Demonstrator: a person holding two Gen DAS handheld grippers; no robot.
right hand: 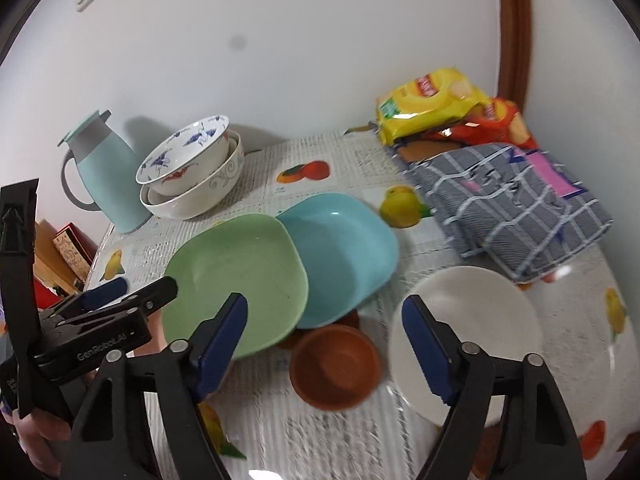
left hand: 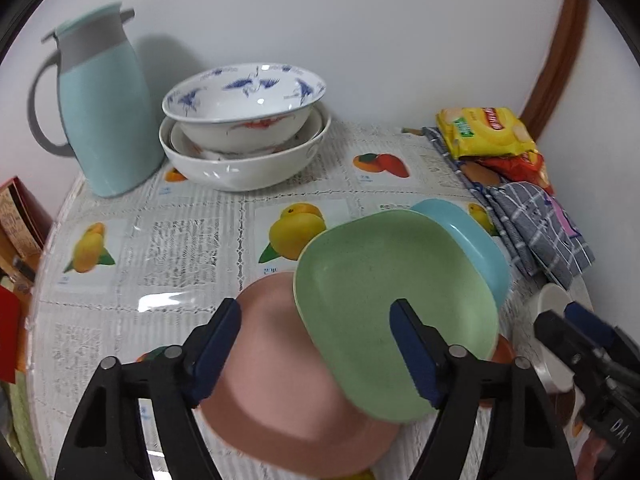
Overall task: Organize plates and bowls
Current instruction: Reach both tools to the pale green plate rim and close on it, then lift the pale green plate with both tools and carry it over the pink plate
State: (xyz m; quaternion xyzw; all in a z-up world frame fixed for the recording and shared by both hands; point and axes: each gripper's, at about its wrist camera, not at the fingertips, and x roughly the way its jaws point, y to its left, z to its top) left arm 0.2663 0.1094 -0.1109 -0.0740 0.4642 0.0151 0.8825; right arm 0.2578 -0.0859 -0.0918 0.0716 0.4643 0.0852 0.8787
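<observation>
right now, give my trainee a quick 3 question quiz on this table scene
1. True or false: the green plate lies partly over the blue plate.
2. Which sits in front of the right gripper? A brown bowl B kettle C snack bag
3. How many bowls are nested beside the kettle?

Key: 1 true. 2 A. 3 At least three, with the crane-painted bowl on top.
</observation>
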